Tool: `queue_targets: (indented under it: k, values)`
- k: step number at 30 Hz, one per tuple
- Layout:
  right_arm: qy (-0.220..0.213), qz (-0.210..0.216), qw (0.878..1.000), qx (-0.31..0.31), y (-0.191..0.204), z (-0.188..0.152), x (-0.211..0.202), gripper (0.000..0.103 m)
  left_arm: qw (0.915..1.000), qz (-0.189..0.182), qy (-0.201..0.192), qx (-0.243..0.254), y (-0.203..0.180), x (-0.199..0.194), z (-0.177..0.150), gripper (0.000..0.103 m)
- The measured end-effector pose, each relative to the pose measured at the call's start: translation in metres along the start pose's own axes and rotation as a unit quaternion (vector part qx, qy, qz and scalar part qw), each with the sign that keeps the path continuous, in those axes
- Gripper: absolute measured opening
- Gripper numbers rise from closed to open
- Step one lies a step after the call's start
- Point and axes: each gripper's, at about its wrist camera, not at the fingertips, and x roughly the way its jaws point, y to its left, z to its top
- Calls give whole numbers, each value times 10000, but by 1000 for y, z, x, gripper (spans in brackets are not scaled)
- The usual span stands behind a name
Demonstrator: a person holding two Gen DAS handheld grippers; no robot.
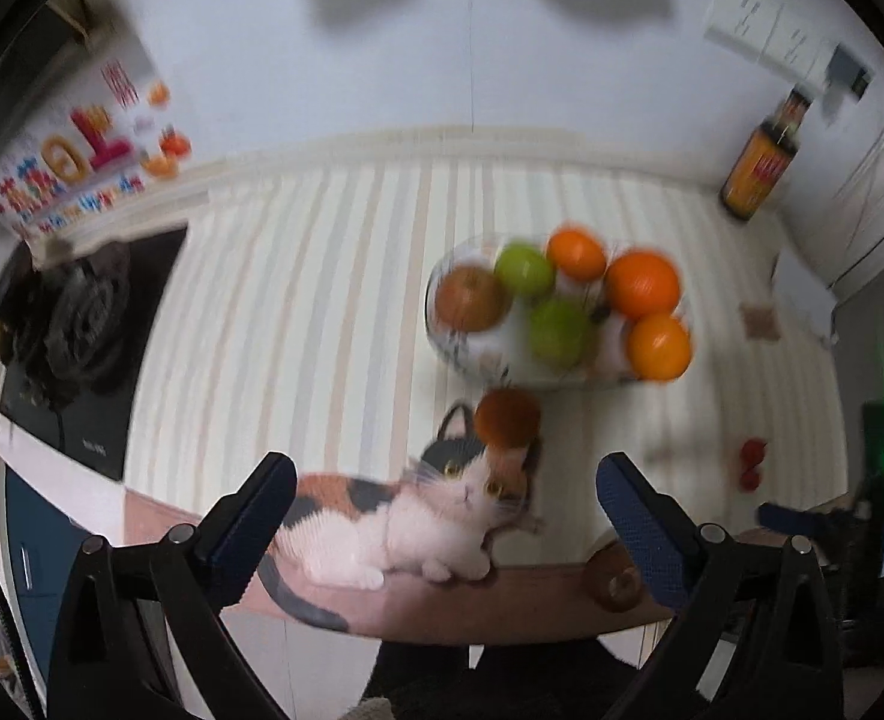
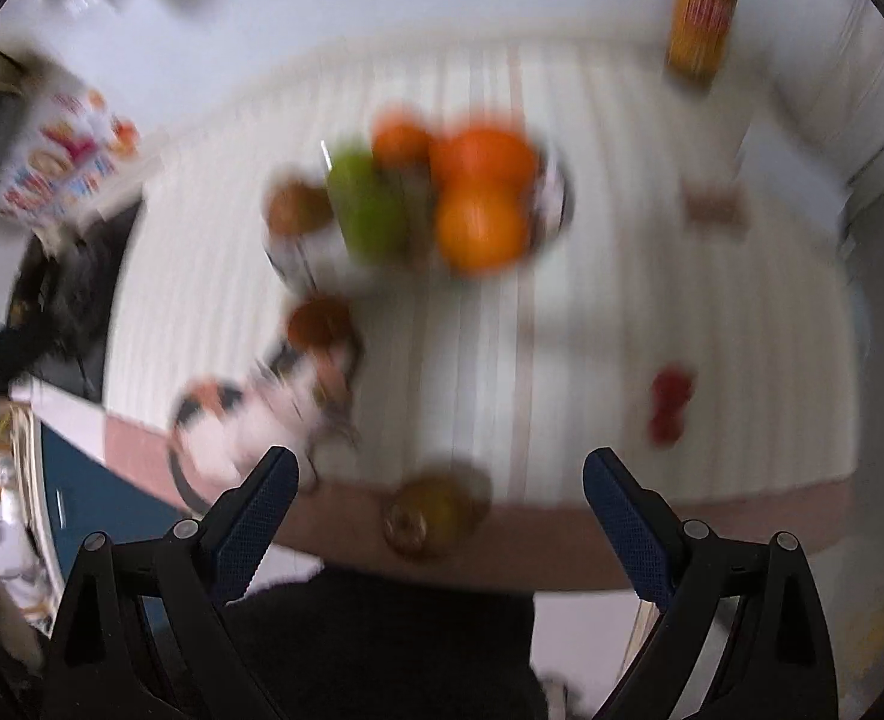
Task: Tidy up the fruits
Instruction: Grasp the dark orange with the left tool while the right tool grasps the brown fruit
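Work surface: a counter covered by a cream cloth with pale vertical stripes point(image 1: 297, 324); a brown border strip runs along its near edge.

Collection point: a clear glass bowl point(image 1: 442, 342), set right of centre toward the far side of the cloth.

Fruit already in bowl: three round oranges point(image 1: 643, 283) on the right side, two green apples point(image 1: 557, 331) in the middle, one brownish-red apple point(image 1: 470, 298) on the left. Six pieces are counted; blur prevents a firmer count.

Fruit outside bowl, near: a dark orange-brown round fruit point(image 1: 506, 420) lies on the cloth just beside the near rim of the bowl, at the head of a printed calico cat figure point(image 1: 417, 516).

Fruit outside bowl, edge: a brownish-green round fruit point(image 2: 435, 516) sits on the brown border at the near edge, close to the right gripper.

Fruit outside bowl, right: two small red fruits point(image 2: 670, 405) lie together on the cloth, well apart from the bowl.

Left gripper point(image 1: 446, 516): jaws spread wide, nothing between them, over the cat figure.

Right gripper point(image 2: 440, 510): jaws apart, nothing clamped; the brownish-green fruit appears between the fingers, contact not shown.

Progress estimate: most fruit is gathered. Three loose items or groups appear to remain.

Non-task items: a tall bottle with an orange label point(image 1: 763, 165) at far right; a black stove burner point(image 1: 81, 312) at left.
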Motion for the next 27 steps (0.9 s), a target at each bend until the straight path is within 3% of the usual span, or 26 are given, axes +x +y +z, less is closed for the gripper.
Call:
queue_targets:
  k: [3,7,9,13,15,21,27]
  values:
    - [502,197,9985,111,-7,-8,44,98,9991,97,420,-21,3,29,-9,103]
    - [812,358,9959,196,-10,-17,81,98,9976,220,650,20,2,49,-19,103]
    - [950,323,9948,159,-6,-20,97,94,9970,232,731,48,1,57,-21,103]
    - [1090,223,9938,23,4,-22,118,76,9961,406,775,123,-2,74,-17,103]
    - [1041,163,9944,-44,5,-21,123,70,9958,488,756,166,-4,81,-13,103]
    - [685,267,9969,267,-13,-11,109,69,9958,465,763,175,-7,106,7,103]
    - [221,65,9983,528,-33,24,90,69,9919,29,1265,137,-18,157,30,102]
